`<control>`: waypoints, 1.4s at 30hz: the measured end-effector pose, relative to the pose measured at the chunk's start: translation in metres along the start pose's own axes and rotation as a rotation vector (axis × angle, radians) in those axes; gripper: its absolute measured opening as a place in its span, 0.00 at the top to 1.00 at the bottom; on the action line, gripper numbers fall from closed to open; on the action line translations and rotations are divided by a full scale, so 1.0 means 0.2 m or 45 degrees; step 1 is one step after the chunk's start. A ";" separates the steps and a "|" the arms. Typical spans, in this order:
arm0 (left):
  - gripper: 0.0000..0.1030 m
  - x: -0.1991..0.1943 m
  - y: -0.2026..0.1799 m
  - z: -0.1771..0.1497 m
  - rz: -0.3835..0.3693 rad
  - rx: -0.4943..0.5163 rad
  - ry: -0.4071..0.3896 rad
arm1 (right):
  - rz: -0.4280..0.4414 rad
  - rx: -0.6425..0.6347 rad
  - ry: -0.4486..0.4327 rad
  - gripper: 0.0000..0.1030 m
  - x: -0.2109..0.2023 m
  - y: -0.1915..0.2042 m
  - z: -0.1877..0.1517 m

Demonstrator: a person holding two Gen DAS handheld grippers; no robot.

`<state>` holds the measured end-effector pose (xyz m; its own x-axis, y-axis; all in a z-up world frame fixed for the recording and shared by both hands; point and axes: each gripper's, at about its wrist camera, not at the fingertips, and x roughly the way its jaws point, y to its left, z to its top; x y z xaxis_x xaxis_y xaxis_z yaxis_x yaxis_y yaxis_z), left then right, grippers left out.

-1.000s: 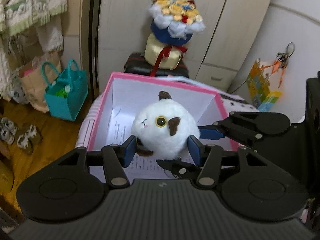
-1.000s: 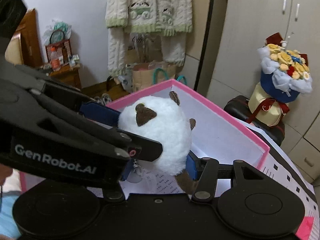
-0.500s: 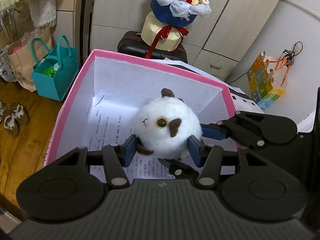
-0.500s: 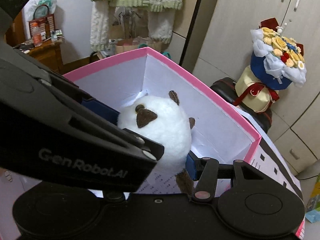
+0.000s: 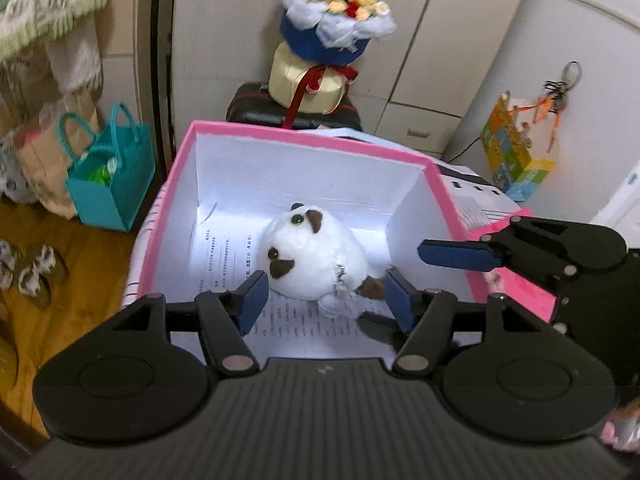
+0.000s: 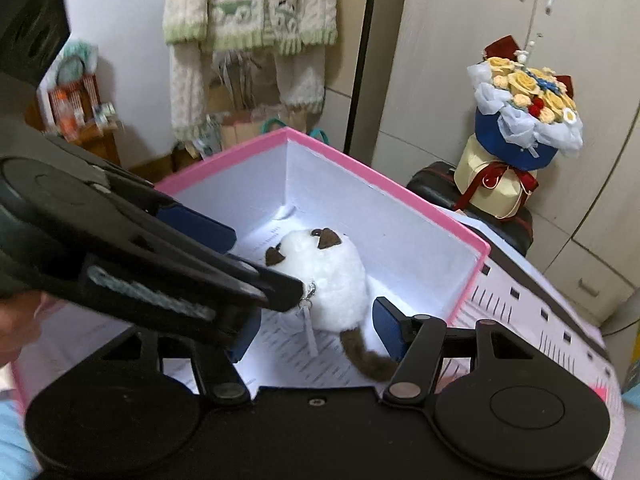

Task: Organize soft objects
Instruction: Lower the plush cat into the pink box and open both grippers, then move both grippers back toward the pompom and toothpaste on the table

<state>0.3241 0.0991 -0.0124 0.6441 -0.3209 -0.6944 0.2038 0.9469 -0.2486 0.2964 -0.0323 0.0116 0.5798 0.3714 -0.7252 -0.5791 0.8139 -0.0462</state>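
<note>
A round white plush toy (image 5: 316, 256) with brown patches and a brown tail lies on its side on printed paper on the floor of the pink-rimmed white box (image 5: 304, 138). My left gripper (image 5: 325, 276) hovers just above it. Its jaws are opening, and the blue pads stand to either side of the toy without pressing on it. In the right wrist view the toy (image 6: 336, 276) sits between the jaws of my right gripper (image 6: 314, 320), which are also opening and clear of the fur. The left gripper (image 6: 267, 266) crosses in from the left and hides the right gripper's left pad.
Behind the box (image 6: 384, 184), a flower bouquet (image 5: 332, 8) stands on a dark suitcase (image 5: 256, 108). A teal bag (image 5: 112, 176) and shoes (image 5: 36, 268) lie on the wooden floor at left. Cupboards (image 6: 500, 40) line the back wall, and a knitted sweater (image 6: 248, 4) hangs nearby.
The plush toy has left both grips, dropped to the box floor and rolled onto its side. Both pairs of jaws have widened, and the grippers now sit a little above it.
</note>
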 end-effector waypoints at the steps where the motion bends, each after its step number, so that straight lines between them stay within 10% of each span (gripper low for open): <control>1: 0.38 -0.04 -0.01 -0.01 -0.001 0.013 -0.016 | 0.011 0.015 -0.015 0.36 -0.04 0.00 -0.01; 19: 0.31 -0.73 -0.26 -0.30 0.015 0.294 -0.158 | 0.040 0.088 -0.115 0.36 -0.67 0.17 -0.25; 42: 0.24 -0.93 -0.59 -0.65 -0.153 0.522 -0.194 | -0.083 0.136 -0.231 0.31 -1.19 0.11 -0.69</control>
<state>0.0856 0.0439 0.0585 0.6930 -0.4515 -0.5620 0.5390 0.8422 -0.0120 0.0656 -0.1645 0.0881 0.7134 0.3826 -0.5871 -0.4783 0.8781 -0.0090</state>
